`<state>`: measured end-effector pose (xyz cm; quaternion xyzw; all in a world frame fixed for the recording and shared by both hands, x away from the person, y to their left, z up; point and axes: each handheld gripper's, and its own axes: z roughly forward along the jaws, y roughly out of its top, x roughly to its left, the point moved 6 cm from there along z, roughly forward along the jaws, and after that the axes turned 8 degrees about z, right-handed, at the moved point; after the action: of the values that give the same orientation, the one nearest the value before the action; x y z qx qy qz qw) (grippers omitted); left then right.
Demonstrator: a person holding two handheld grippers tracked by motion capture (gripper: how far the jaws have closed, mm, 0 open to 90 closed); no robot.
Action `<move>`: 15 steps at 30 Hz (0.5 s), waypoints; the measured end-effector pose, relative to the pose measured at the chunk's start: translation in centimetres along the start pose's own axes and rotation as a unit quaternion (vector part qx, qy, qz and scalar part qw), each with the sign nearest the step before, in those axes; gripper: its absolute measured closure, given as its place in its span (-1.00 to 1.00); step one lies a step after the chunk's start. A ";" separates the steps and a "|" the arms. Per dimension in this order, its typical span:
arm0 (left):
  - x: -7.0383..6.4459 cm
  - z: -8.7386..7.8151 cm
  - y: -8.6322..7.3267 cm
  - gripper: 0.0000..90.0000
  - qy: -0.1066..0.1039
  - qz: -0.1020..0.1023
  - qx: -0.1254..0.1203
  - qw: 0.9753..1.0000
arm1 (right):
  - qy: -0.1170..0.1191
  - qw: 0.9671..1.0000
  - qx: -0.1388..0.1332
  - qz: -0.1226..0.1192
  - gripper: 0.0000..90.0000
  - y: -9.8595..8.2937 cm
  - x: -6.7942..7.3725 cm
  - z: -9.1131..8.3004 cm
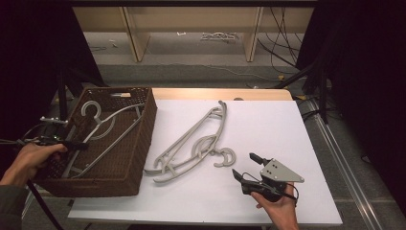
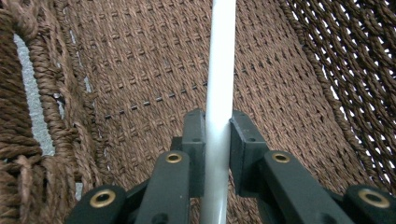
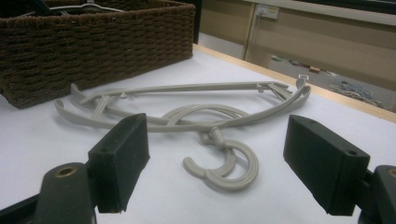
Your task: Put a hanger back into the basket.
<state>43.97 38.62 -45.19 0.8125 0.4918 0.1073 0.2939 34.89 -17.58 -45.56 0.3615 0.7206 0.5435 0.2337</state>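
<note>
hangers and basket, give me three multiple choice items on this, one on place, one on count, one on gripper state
1. Where is the hanger that the left gripper holds?
A. inside the wicker basket
B. on the white table top
C. on the floor

2. How many grey hangers lie on the white table top outside the basket?
A. none
B. two
C. five

3. How do the right gripper's jaws stand?
A. shut on a hanger hook
B. shut on nothing
C. open, short of the hooks

Key:
1 A: the left gripper view shows the jaws clamped on the hanger's pale bar over the woven floor of the wicker basket.
2 B: two stacked hangers lie there, with two hooks side by side.
3 C: the right gripper has its pads wide apart, touching nothing.
</note>
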 end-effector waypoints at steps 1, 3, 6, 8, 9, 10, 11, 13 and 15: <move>0.0 0.0 0.0 0.73 -0.001 0.002 0.001 1.000 | 0.002 1.000 0.005 0.006 -0.48 -0.1 0.1 0.0; -0.1 0.0 0.0 0.74 -0.002 0.007 0.001 1.000 | 0.000 1.000 0.002 -0.001 -0.48 0.0 0.0 0.0; -0.8 0.0 0.1 0.74 -0.013 0.034 0.006 0.999 | 0.000 1.000 0.001 -0.002 -0.48 0.0 0.0 0.0; -1.2 0.1 0.1 0.74 -0.021 0.052 0.016 0.998 | 0.000 1.000 0.002 -0.002 -0.48 0.0 0.0 0.0; -1.4 0.2 0.1 0.74 -0.026 0.057 0.022 0.998 | 0.000 1.000 0.002 -0.001 -0.48 0.0 0.0 0.0; -1.5 0.3 0.1 0.75 -0.028 0.063 0.028 0.997 | -0.001 1.000 0.002 -0.001 -0.48 0.0 0.0 0.0; -1.6 0.3 0.1 0.75 -0.029 0.064 0.031 0.997 | -0.001 1.000 0.002 -0.002 -0.48 0.0 0.0 0.0; -1.8 0.4 0.1 0.74 -0.034 0.072 0.034 0.996 | -0.001 1.000 0.002 -0.002 -0.48 0.0 0.0 0.0; -2.1 0.4 0.1 0.74 -0.042 0.081 0.037 0.995 | -0.002 1.000 -0.002 -0.001 -0.48 0.0 0.0 0.1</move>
<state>43.18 36.68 -45.22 0.8638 0.4151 0.0780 0.2747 34.96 -17.54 -45.59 0.3616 0.7195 0.5437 0.2364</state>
